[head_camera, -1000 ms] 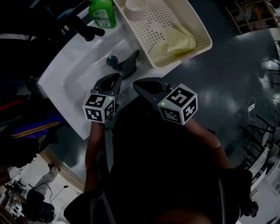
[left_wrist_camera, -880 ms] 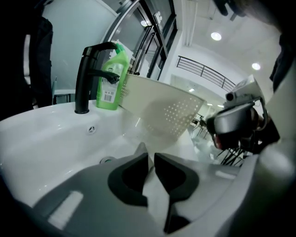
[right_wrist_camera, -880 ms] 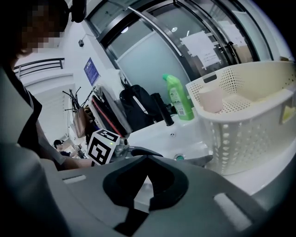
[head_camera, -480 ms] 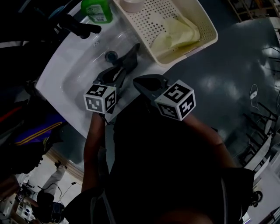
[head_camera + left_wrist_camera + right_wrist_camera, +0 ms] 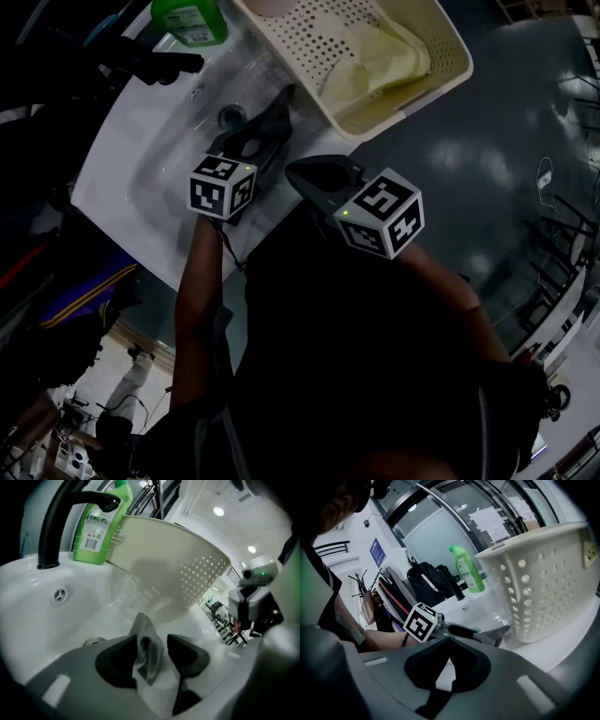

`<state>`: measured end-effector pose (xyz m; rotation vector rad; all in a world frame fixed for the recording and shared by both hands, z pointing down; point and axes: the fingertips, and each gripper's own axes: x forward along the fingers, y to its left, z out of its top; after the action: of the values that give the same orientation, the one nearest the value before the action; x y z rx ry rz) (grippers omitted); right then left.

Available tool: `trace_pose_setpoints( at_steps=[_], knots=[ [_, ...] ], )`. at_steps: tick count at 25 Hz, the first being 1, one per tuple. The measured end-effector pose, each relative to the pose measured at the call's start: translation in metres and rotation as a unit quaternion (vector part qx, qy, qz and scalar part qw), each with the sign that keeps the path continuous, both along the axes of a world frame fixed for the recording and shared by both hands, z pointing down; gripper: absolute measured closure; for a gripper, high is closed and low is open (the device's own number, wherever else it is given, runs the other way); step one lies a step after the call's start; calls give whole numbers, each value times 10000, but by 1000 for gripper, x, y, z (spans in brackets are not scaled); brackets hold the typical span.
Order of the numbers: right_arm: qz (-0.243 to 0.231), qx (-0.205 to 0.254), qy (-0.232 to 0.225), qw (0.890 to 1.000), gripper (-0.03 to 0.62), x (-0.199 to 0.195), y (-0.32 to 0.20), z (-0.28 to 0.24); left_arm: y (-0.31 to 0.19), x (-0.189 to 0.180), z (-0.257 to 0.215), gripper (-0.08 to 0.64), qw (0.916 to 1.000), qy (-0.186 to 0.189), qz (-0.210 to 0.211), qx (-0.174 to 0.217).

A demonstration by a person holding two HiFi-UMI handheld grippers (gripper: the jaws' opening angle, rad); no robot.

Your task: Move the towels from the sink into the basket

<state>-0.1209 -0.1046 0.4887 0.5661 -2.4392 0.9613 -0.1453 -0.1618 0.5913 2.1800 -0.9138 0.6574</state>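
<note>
A crumpled grey towel (image 5: 143, 625) is noted in the white ceramic sink (image 5: 77, 616), ungripped between the opening jaws of the left claw (image 5: 152, 645), presumably positioned for seizure; the right claw (image 5: 450, 660) is closed, empty.

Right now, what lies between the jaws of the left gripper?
A fold of the grey towel, as the left gripper view shows. The left gripper is opening its jaws, and a gap shows between the cloth and one of them.
</note>
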Motion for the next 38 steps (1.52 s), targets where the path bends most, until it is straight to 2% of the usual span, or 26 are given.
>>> trace_pose_setpoints(
  at_steps=[7, 11, 14, 16, 20, 27, 38],
  knots=[
    [113, -71, 47, 9999, 594, 4, 0, 4, -13, 8, 14, 360, 9996, -113, 235, -92],
    [134, -70, 45, 9999, 592, 5, -1, 4, -11, 12, 18, 424, 9988, -175, 415, -183],
    [113, -63, 31, 9999, 593, 5, -1, 2, -8, 11, 19, 515, 9983, -213, 489, -231],
    [90, -52, 21, 9999, 592, 5, 0, 1, -7, 9, 17, 531, 9984, -213, 469, -241],
    [3, -19, -6, 10000, 593, 5, 1, -1, -6, 2, 5, 535, 9994, -173, 252, -148],
    [-293, 103, -71, 9995, 592, 3, 8, -10, -1, -12, -35, 535, 9992, -114, -276, 274],
    [-741, 459, -285, 9958, 592, 4, 15, -37, 32, -22, -90, 535, 9943, -315, -766, 676]
  ],
)
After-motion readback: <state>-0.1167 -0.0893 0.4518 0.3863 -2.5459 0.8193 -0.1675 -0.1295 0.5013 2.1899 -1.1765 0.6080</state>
